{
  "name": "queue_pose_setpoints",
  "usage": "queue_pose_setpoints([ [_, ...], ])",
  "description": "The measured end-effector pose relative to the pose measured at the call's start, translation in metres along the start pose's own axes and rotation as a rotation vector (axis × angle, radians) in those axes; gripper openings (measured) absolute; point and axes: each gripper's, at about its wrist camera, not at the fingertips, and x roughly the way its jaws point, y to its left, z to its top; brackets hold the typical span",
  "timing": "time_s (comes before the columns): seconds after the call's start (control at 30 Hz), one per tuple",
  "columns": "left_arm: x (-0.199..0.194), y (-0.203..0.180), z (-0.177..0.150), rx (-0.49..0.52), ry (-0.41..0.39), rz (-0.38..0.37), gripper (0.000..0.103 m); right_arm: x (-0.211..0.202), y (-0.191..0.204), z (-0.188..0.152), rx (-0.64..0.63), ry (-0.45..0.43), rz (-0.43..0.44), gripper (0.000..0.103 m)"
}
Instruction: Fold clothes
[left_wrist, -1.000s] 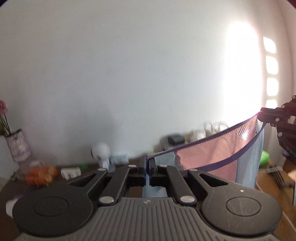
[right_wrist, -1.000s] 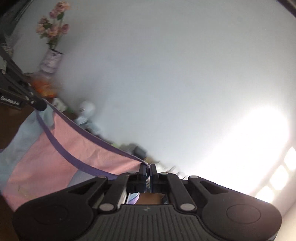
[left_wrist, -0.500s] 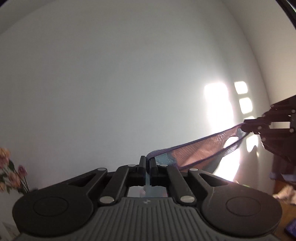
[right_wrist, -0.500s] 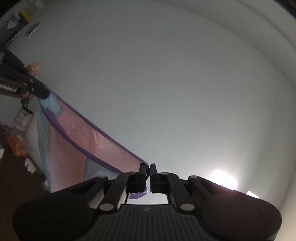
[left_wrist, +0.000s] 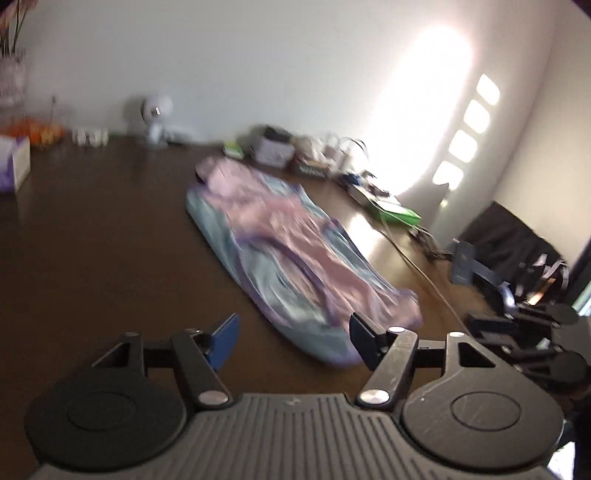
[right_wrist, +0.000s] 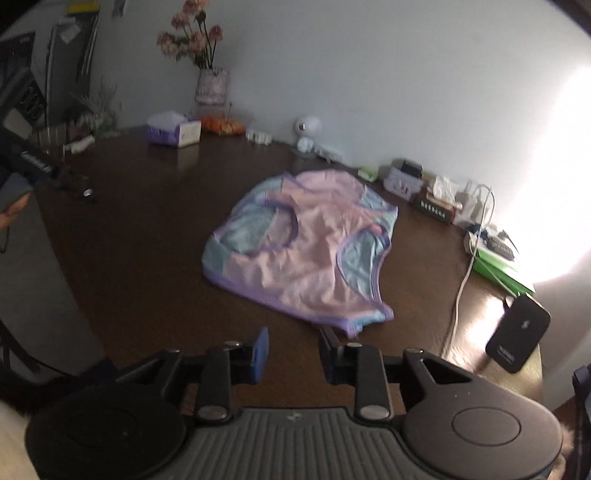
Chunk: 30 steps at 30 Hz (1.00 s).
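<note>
A pink and light-blue garment (right_wrist: 306, 251) with purple trim lies spread on the dark wooden table (right_wrist: 155, 206). In the left wrist view the same garment (left_wrist: 280, 251) stretches away, blurred by motion. My left gripper (left_wrist: 293, 341) hovers at its near hem with its jaws opening wide and nothing between them. My right gripper (right_wrist: 293, 350) sits just short of the garment's near corner, its jaws also opening and empty. The other gripper shows dark at the right edge of the left wrist view.
Along the wall stand a flower vase (right_wrist: 211, 86), a tissue box (right_wrist: 173, 129), a white round figurine (right_wrist: 306, 134), small boxes and a white cable (right_wrist: 461, 280). A black device (right_wrist: 517, 334) and green packets (right_wrist: 498, 269) lie at the right.
Both grippers held the garment stretched up in the air; now they have swung down, let go and opened, and the garment lies on the table.
</note>
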Motion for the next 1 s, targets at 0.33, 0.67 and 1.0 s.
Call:
queue_pose_setpoints([
  [0.33,0.235,0.085,0.139,0.058,0.132,0.273,0.07,0.134,0.026,0.059,0.014,0.037,0.07,0.018],
  [0.67,0.283,0.121,0.133,0.017,0.171,0.285,0.005,0.154,0.013,0.043,0.059,0.135,0.127,0.01],
  [1.0,0.153,0.121,0.065,-0.129,0.139,0.317,0.01,0.114,-0.009,0.014,0.07,0.234,0.017,0.01],
])
